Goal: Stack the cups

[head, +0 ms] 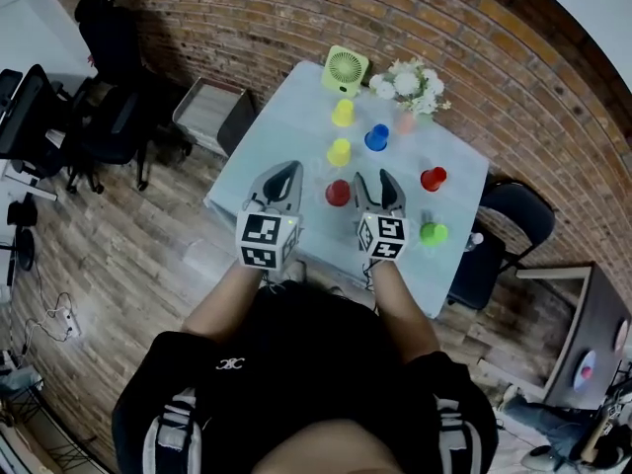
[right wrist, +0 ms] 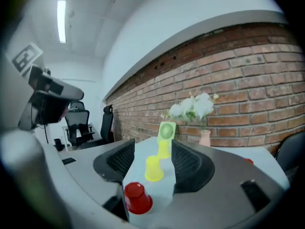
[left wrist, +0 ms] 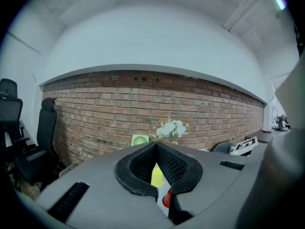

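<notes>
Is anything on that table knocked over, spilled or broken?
Nothing stands out. Nothing on the table is tipped or spilled; the near red cup and the yellow cup behind it sit mouth down, apart. The fan and flowers stand upright.

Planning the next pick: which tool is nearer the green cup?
Right. In the head view, the right tool hovers just left of the green cup. The left tool is farther left, beyond the near red cup.

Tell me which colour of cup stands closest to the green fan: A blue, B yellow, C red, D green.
B: in the head view a yellow cup stands right in front of the fan.
</notes>
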A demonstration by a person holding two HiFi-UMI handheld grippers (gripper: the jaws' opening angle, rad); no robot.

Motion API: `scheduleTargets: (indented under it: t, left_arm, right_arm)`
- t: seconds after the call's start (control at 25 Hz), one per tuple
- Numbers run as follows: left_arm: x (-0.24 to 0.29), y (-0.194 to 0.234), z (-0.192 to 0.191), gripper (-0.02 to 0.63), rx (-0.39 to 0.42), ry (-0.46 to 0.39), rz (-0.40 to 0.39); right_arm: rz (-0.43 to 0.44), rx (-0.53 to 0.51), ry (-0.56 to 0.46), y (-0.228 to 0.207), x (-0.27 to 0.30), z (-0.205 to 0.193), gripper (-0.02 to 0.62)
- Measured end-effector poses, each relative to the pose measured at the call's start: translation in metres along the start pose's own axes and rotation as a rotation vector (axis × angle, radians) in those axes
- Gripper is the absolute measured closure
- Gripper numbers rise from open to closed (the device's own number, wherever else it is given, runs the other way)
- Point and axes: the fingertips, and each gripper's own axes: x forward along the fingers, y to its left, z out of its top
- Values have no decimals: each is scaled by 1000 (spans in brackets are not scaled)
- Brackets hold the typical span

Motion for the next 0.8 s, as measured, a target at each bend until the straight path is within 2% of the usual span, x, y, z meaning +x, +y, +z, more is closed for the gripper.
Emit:
scheduleTargets:
  t: [0.28,0.36,0.6,0.8]
  left_arm:
    - [19,-37,13,609,23,-35,-97]
    - [24,-48,15,609,28,-40,-126]
    - [40,-81,20,609,41,-58,-232]
    - [52,-118,23,609,56,-62,-321]
  right_arm:
    - [-144,-53,-159,-34,-50,93,374]
    - [-192,-69,-195,-43,-68,110,405]
    - [-360,-78,-228,-72,-117,130,578]
    - [-430,-81,-233,-92,-144,129,595]
